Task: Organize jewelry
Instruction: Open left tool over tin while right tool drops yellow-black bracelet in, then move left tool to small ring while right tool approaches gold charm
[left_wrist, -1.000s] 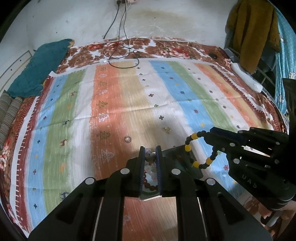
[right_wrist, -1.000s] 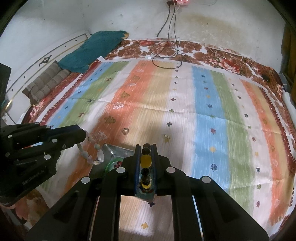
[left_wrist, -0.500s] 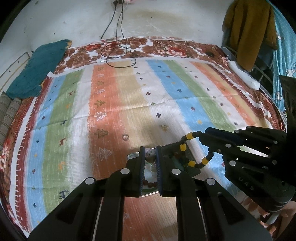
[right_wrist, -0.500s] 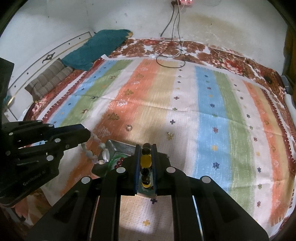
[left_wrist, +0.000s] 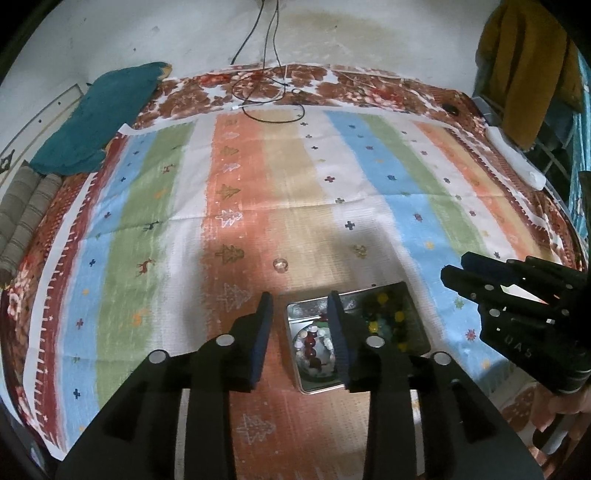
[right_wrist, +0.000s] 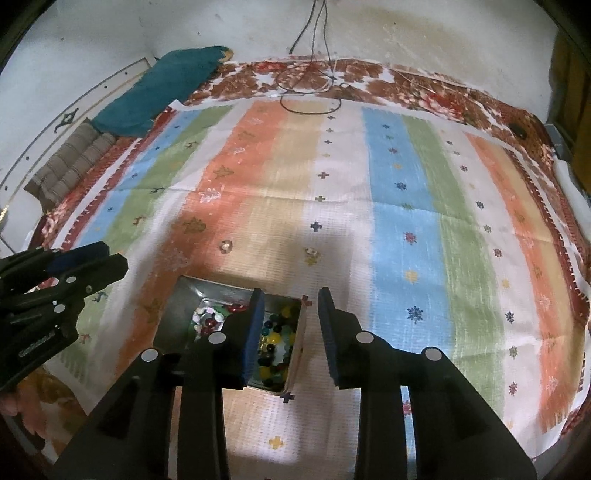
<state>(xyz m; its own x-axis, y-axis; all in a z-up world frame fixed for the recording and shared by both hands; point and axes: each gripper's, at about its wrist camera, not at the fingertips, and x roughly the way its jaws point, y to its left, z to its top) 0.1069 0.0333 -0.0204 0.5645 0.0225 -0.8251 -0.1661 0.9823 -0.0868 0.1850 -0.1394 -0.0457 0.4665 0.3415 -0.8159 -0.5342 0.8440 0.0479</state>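
Observation:
An open metal tin (left_wrist: 384, 287) (right_wrist: 184, 295) lies on the striped cloth below both grippers. Inside it are a white and red bead bracelet (left_wrist: 314, 345) (right_wrist: 208, 319) and a black and yellow bead bracelet (left_wrist: 388, 321) (right_wrist: 275, 343). My left gripper (left_wrist: 300, 325) hovers over the tin's left half with its jaws opening and nothing between them. Over the tin's right edge, my right gripper (right_wrist: 290, 325) is also opening and holds nothing. Each gripper shows in the other's view, the right gripper (left_wrist: 452, 267) and the left gripper (right_wrist: 110, 258). A small ring (left_wrist: 280, 264) (right_wrist: 226, 245) lies on the cloth beyond the tin.
Another small trinket (left_wrist: 360, 251) (right_wrist: 311, 253) lies right of the ring. A teal cloth (left_wrist: 96, 122) and striped cushions (left_wrist: 22, 218) sit at the far left. Cables (left_wrist: 269, 92) trail from the wall. Clothes (left_wrist: 528, 66) hang at the right.
Both grippers were shut on bead bracelets and have now spread their jaws. Both bracelets have dropped into the tin.

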